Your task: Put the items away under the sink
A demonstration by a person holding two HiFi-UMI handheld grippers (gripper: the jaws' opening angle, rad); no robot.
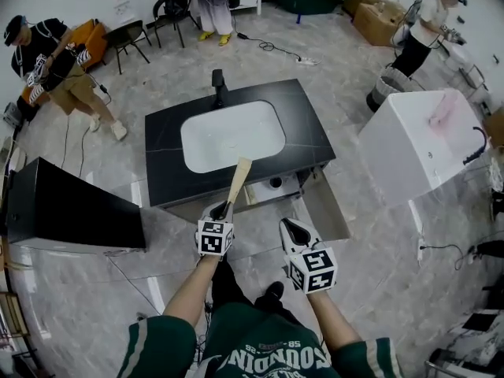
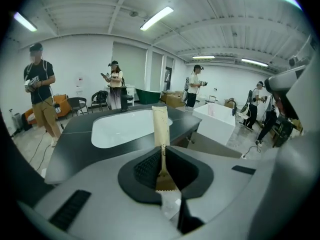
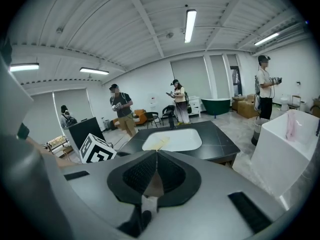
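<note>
Left claw [image 1: 226, 209] clamped on a long beige paper packet [image 1: 239, 178], right claw [image 1: 293, 228] closed empty, near the black sink table [image 1: 307, 120].

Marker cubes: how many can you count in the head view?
2. One marker cube rides on the left gripper at lower centre; the other cube on the right gripper beside it. None looks hidden.

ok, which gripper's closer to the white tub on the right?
Right. The right gripper is at the vanity front on the white tub side. The left gripper, shut on a beige packet, is further away, in line with the sink.
</note>
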